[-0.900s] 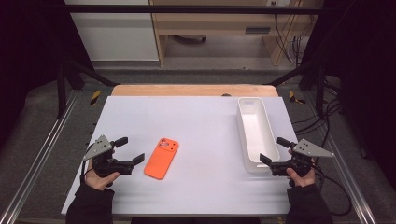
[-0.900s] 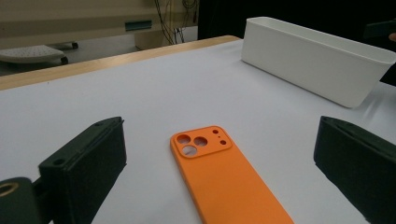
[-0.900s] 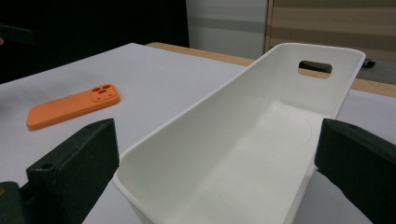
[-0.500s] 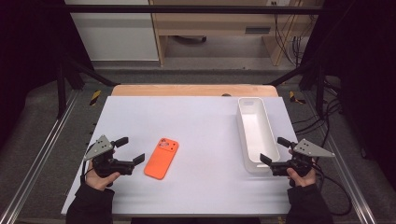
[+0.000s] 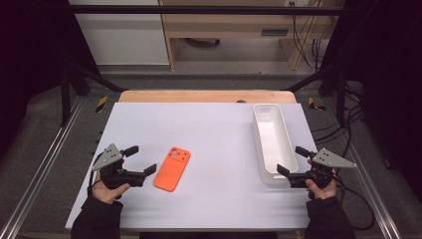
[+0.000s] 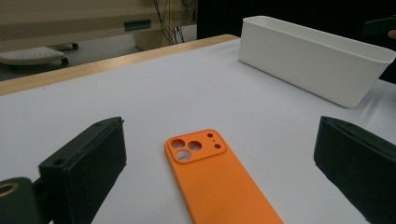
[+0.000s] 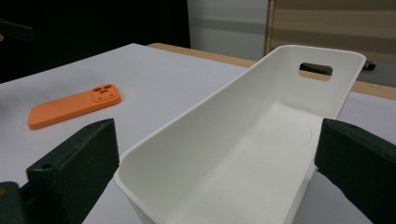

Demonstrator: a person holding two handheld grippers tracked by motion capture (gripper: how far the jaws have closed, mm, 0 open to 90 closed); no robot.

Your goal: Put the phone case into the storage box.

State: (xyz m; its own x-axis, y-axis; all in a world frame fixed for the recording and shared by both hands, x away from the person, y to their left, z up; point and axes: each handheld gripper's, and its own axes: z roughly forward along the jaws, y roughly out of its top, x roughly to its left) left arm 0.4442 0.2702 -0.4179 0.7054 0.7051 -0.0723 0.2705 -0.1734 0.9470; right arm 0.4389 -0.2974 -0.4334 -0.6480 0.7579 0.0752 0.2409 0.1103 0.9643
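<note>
An orange phone case (image 5: 171,168) lies flat on the white table, camera cut-outs toward the far side. My left gripper (image 5: 141,160) rests just left of it, jaws open, pointing at it; in the left gripper view the orange phone case (image 6: 215,179) lies between and ahead of the two black jaws, untouched. A long white tray (image 5: 272,142) stands at the right, empty. My right gripper (image 5: 292,160) sits at its near right corner, jaws open. The white tray (image 7: 261,144) fills the gap ahead of the jaws in the right gripper view, and the orange phone case (image 7: 74,107) lies far left.
The white table top (image 5: 219,129) ends in a wooden strip (image 5: 204,96) at the far edge. Metal frame rails (image 5: 45,164) run along both sides. Cables (image 5: 358,199) trail from the right gripper over the dark floor.
</note>
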